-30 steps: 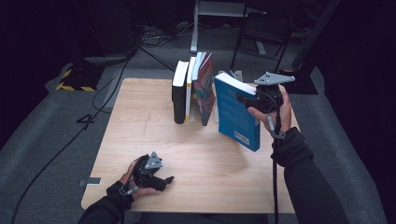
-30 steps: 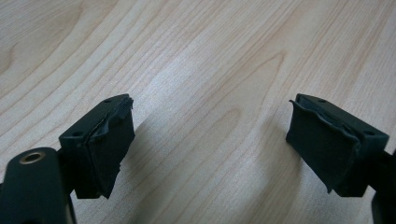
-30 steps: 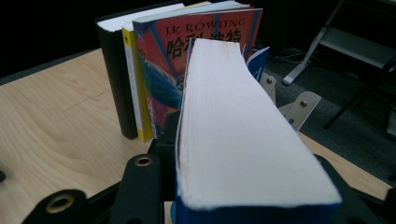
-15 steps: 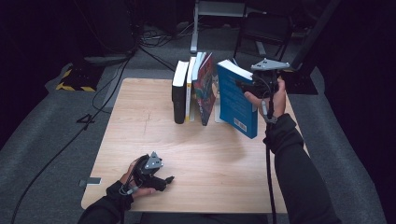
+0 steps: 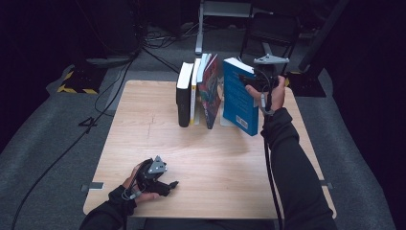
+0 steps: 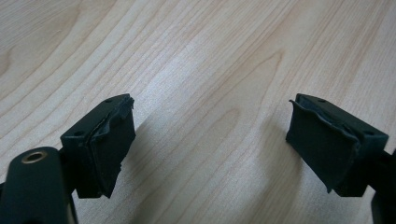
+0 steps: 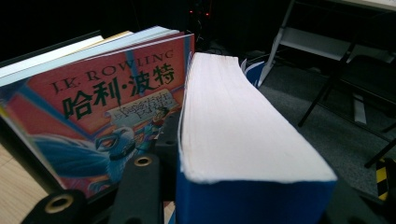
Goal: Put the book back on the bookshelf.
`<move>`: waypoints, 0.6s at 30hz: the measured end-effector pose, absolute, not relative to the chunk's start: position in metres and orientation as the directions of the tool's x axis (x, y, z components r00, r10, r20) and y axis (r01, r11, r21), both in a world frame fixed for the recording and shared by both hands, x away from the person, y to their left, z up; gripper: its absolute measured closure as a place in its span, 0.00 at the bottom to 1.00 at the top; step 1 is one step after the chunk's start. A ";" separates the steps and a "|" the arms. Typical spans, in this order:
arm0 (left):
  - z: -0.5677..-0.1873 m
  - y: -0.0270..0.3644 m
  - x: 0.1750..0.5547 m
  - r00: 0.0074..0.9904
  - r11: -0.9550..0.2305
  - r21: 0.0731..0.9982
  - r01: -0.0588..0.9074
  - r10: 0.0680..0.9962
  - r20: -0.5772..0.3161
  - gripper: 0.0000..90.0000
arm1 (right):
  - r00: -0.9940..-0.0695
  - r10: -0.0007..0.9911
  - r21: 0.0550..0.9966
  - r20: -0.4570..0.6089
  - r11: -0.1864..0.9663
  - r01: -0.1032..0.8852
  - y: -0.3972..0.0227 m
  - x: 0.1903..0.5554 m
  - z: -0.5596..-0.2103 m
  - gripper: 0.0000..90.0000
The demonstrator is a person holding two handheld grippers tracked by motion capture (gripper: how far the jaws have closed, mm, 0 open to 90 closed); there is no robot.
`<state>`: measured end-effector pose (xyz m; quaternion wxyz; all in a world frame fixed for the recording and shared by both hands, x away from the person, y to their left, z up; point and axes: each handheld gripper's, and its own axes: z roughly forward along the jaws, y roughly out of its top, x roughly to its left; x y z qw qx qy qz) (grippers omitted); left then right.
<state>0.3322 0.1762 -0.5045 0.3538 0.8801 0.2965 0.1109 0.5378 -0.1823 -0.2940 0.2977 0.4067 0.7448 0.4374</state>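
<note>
A thick blue book (image 5: 239,98) hangs upright and slightly tilted above the wooden table (image 5: 215,158), with my right gripper (image 5: 250,82) shut on its top edge. In the right gripper view the blue book (image 7: 233,135) shows its white page block between the jaws. It stands just right of a colourful Harry Potter book (image 5: 210,93) (image 7: 107,112), which leans in a row with a white book (image 5: 195,91) and a black book (image 5: 183,96). My left gripper (image 5: 168,184) (image 6: 210,144) rests on the table near the front edge, open with nothing between its pads.
Behind the table stand a dark chair (image 5: 268,36) and a pale metal stand (image 5: 206,19). Cables (image 5: 110,96) run over the grey floor at the left, beside a yellow-and-black striped block (image 5: 76,81).
My right gripper has carried the blue book to the left, from well apart to close beside the Harry Potter book. The left gripper has stayed where it was.
</note>
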 end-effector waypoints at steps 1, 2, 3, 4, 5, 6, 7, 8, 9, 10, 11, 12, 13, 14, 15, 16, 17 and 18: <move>-0.505 0.176 0.332 0.800 -0.574 0.689 0.444 0.600 -0.015 0.17 | -0.492 0.866 0.894 -0.088 0.287 0.345 -0.182 0.538 -0.294 0.67; -0.505 0.176 0.332 0.799 -0.573 0.689 0.444 0.601 -0.016 0.17 | -0.487 0.870 0.898 -0.080 0.275 0.344 -0.182 0.541 -0.296 0.67; -0.505 0.176 0.332 0.800 -0.573 0.689 0.444 0.600 -0.015 0.17 | -0.487 0.870 0.898 -0.080 0.275 0.344 -0.182 0.541 -0.296 0.67; -0.505 0.176 0.332 0.800 -0.573 0.689 0.444 0.600 -0.016 0.17 | -0.484 0.872 0.898 -0.078 0.272 0.345 -0.181 0.543 -0.297 0.67; -0.505 0.176 0.332 0.800 -0.574 0.689 0.444 0.600 -0.015 0.17 | -0.479 0.874 0.900 -0.078 0.269 0.345 -0.181 0.545 -0.299 0.67; -0.505 0.176 0.332 0.800 -0.574 0.689 0.444 0.600 -0.016 0.17 | -0.474 0.878 0.900 -0.073 0.262 0.347 -0.181 0.545 -0.300 0.67; -0.505 0.176 0.332 0.801 -0.575 0.688 0.443 0.599 -0.015 0.17 | -0.470 0.880 0.901 -0.067 0.256 0.350 -0.181 0.546 -0.302 0.67; -0.505 0.176 0.332 0.801 -0.575 0.688 0.442 0.598 -0.015 0.17 | -0.470 0.880 0.904 -0.066 0.253 0.346 -0.182 0.545 -0.303 0.67; -0.505 0.176 0.332 0.801 -0.574 0.688 0.444 0.598 -0.018 0.17 | -0.475 0.878 0.904 -0.065 0.253 0.344 -0.183 0.544 -0.303 0.67; -0.505 0.176 0.332 0.801 -0.575 0.688 0.442 0.598 -0.015 0.17 | -0.477 0.877 0.904 -0.068 0.256 0.342 -0.184 0.543 -0.303 0.67; -0.505 0.176 0.332 0.801 -0.575 0.688 0.442 0.598 -0.015 0.17 | -0.476 0.877 0.905 -0.069 0.256 0.341 -0.184 0.542 -0.304 0.67; -0.505 0.176 0.332 0.801 -0.574 0.688 0.444 0.598 -0.018 0.17 | -0.476 0.877 0.905 -0.069 0.256 0.340 -0.185 0.540 -0.304 0.66; -0.505 0.176 0.332 0.801 -0.574 0.688 0.444 0.598 -0.018 0.17 | -0.477 0.877 0.908 -0.061 0.247 0.337 -0.188 0.538 -0.306 0.66; -0.504 0.176 0.332 0.802 -0.575 0.688 0.443 0.598 -0.016 0.17 | -0.479 0.876 0.910 -0.052 0.239 0.338 -0.190 0.536 -0.307 0.66; -0.504 0.176 0.332 0.802 -0.575 0.688 0.443 0.598 -0.016 0.17 | -0.480 0.876 0.912 -0.048 0.234 0.336 -0.191 0.534 -0.308 0.66; -0.504 0.176 0.332 0.802 -0.575 0.688 0.443 0.598 -0.016 0.17 | -0.480 0.876 0.912 -0.048 0.234 0.336 -0.191 0.534 -0.308 0.66; -0.504 0.176 0.332 0.802 -0.575 0.688 0.442 0.597 -0.016 0.17 | -0.482 0.875 0.912 -0.048 0.235 0.336 -0.193 0.531 -0.309 0.66; -0.504 0.177 0.332 0.802 -0.576 0.688 0.442 0.597 -0.016 0.17 | -0.485 0.874 0.915 -0.042 0.229 0.333 -0.196 0.525 -0.311 0.66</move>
